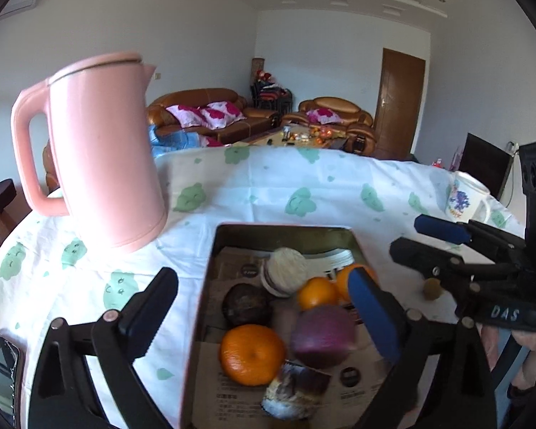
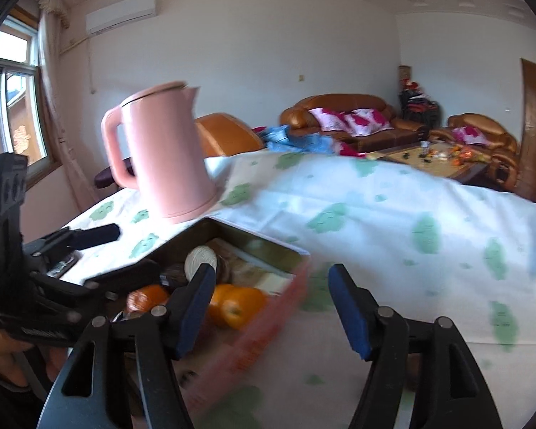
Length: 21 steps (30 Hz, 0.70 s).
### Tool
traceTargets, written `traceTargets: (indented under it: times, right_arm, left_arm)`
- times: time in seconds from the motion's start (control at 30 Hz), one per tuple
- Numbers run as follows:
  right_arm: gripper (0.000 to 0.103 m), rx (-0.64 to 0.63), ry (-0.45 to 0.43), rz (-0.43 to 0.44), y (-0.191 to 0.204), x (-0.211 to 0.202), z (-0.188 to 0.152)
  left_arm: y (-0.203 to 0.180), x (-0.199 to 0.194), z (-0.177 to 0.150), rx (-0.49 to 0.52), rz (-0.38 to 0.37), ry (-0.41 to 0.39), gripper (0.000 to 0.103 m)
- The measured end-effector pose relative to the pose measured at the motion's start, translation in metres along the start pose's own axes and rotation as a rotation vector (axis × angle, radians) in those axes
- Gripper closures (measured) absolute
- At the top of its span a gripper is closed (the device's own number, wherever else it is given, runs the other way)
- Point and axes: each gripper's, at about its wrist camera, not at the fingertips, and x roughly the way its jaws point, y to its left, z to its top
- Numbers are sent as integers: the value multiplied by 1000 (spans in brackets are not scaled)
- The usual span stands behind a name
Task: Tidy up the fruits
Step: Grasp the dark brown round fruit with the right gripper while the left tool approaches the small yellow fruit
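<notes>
Left gripper (image 1: 264,307) is hanging wide open over the rectangular metal tin (image 1: 211,286), holding nothing; I'm watching the blurred purple fruit (image 1: 323,336) lying inside beside an orange mandarin (image 1: 252,354). Right gripper (image 2: 271,312) is standing open and empty beside the tin. Deposit step is finishing; next I'm needing another loose fruit.

purple fruit (image 1: 323,336) motion-blurred, phone (image 1: 0,375) cut off by edge
</notes>
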Motion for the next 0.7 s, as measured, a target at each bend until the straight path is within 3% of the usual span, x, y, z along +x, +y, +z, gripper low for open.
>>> traceTargets:
  times: [0.3,0.47,0.7]
  right_arm:
    - [35,140,6,-252,-92,-43,-18]
    - [35,183,92,-244,-107,-27,-31]
    - [36,188,182,-203,-104,-4,-37]
  left_arm:
    - [-63,6,0,65,-97,7,3]
    - [-99,15,-3,134,-100,13,3]
    - [-109,26,-1,126,-67,19,3]
